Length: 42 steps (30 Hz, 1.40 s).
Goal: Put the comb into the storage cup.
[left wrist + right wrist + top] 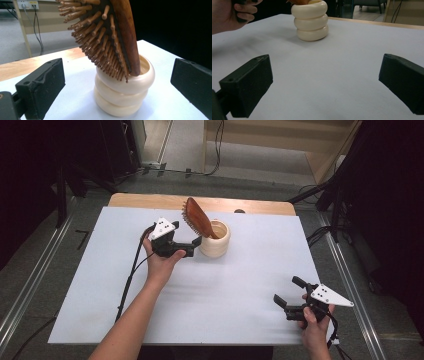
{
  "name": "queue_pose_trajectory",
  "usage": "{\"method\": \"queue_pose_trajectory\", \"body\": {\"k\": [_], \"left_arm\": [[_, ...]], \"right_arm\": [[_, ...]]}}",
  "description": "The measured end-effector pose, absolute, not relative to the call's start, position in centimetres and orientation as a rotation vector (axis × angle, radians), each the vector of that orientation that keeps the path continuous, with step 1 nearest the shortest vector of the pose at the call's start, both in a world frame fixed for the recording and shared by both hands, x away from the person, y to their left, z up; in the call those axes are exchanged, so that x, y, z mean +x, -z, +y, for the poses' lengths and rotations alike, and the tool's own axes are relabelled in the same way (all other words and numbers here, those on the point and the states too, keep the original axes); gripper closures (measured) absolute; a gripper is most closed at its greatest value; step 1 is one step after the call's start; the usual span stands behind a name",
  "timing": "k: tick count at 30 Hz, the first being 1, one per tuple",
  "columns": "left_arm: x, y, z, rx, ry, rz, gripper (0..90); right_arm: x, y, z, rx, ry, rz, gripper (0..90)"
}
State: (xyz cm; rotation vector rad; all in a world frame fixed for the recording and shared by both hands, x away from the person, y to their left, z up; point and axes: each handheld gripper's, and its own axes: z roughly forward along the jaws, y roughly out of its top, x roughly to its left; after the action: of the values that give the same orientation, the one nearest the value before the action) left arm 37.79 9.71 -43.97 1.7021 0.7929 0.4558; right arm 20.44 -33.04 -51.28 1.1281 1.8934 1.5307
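Both grippers are black with blocky fingers (pixel 41 82), pale grey three-cornered top plates and trailing black cables.

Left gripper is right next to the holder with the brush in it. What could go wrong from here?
The hairbrush stands handle-down in the cream holder, leaning far over its rim, top-heavy. A nudge from the open left gripper, close beside the holder, might tip both over. The bristles face that gripper and could snag a jaw. The right gripper is far off, likely too distant to steady anything.
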Motion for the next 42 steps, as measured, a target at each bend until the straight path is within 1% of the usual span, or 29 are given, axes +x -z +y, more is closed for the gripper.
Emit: {"method": "queue_pose_trajectory", "body": {"k": [23, 42], "left_arm": [[34.2, 44.6, 12.9, 1.702, -0.517, 0.779, 0.0], [31.8, 45.3, 16.3, 1.691, -0.549, 0.809, 0.0]], "right_arm": [[20.4, 51.2, -32.9, 1.121, -1.529, 1.892, 0.0], [20.4, 51.2, -32.8, 1.121, -1.527, 1.896, 0.0]]}}
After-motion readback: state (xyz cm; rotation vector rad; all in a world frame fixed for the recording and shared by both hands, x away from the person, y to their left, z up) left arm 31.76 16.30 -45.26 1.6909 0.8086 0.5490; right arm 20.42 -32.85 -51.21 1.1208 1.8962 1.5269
